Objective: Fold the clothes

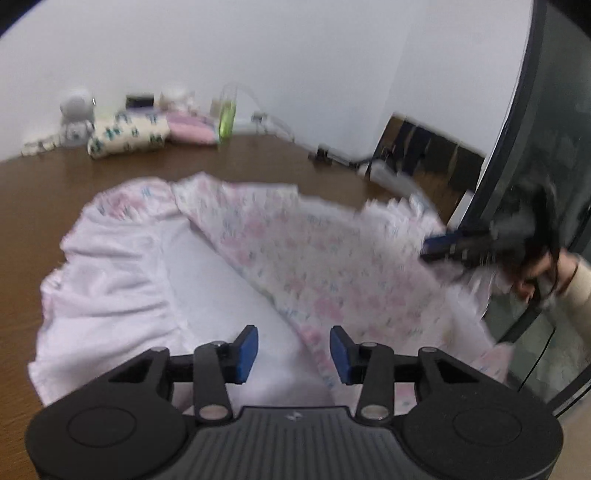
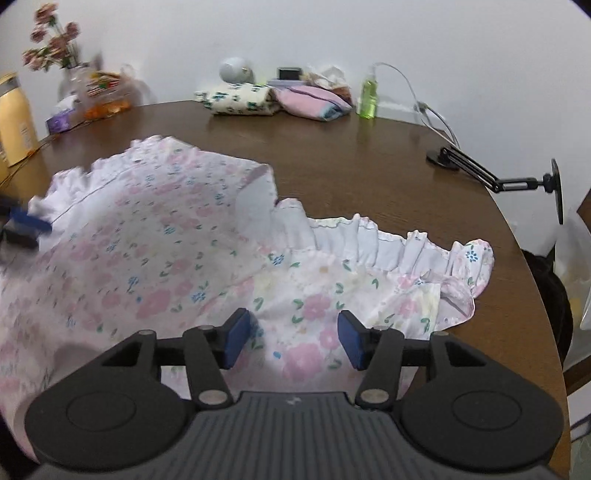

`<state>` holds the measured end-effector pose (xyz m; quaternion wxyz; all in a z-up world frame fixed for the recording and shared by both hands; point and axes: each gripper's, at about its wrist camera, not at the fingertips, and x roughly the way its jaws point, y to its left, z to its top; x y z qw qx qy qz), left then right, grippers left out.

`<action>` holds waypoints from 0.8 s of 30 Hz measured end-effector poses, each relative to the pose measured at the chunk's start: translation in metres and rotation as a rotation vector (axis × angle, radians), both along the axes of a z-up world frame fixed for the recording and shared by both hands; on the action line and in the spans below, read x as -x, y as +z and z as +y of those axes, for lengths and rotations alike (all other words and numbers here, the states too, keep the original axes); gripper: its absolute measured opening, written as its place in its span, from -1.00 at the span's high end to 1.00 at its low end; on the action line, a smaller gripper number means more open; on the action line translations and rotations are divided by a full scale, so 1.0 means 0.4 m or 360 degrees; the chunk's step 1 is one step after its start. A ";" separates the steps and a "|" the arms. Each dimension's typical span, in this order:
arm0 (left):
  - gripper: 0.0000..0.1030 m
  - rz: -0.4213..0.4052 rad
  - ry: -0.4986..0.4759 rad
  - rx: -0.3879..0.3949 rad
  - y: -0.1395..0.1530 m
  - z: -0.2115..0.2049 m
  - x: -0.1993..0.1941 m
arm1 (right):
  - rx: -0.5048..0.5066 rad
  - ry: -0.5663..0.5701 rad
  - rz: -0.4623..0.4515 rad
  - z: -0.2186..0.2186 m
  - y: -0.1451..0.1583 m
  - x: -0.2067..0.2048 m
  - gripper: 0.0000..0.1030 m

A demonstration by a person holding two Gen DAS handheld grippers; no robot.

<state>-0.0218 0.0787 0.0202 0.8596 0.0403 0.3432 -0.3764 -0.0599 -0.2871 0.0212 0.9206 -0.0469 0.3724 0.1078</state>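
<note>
Room: plain white wall (image 2: 295, 33) behind.
Round brown wooden desk (image 2: 351, 155); dark glass door (image 1: 554, 129) at right.

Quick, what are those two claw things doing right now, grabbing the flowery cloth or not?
Left gripper: open, holding nothing, over the floral garment.
Right gripper: open, holding nothing, over the same garment.

Soft, even indoor light, no hard shadows; faint sheen on the table (image 2: 332, 155) toward its far edge; left wrist view heavily motion-blurred; right sharper, blurred leftward; fisheye bends edges, dark corners.
</note>
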 end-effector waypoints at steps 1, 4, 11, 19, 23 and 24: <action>0.29 -0.0022 0.0020 -0.0043 -0.006 -0.013 -0.008 | 0.0013 -0.0019 -0.0001 -0.009 0.000 -0.017 -0.07; 0.45 -0.0125 0.0047 -0.0222 -0.008 -0.046 -0.027 | 0.0077 -0.0056 -0.0018 -0.029 0.000 -0.082 -0.10; 0.44 -0.0133 0.0174 -0.0312 -0.013 -0.053 -0.123 | 0.0497 -0.0294 -0.0129 -0.080 0.043 -0.198 0.11; -0.01 -0.0154 0.0026 -0.0013 0.073 -0.040 -0.025 | -0.0099 -0.0061 -0.0073 -0.036 0.064 -0.093 0.58; 0.01 -0.0112 -0.0038 -0.0193 0.027 -0.088 0.035 | -0.0049 -0.0252 -0.0063 -0.071 0.012 -0.035 0.57; 0.01 -0.0056 -0.0029 -0.0188 0.016 -0.083 0.038 | -0.0053 -0.0319 -0.0073 -0.088 0.008 -0.012 0.57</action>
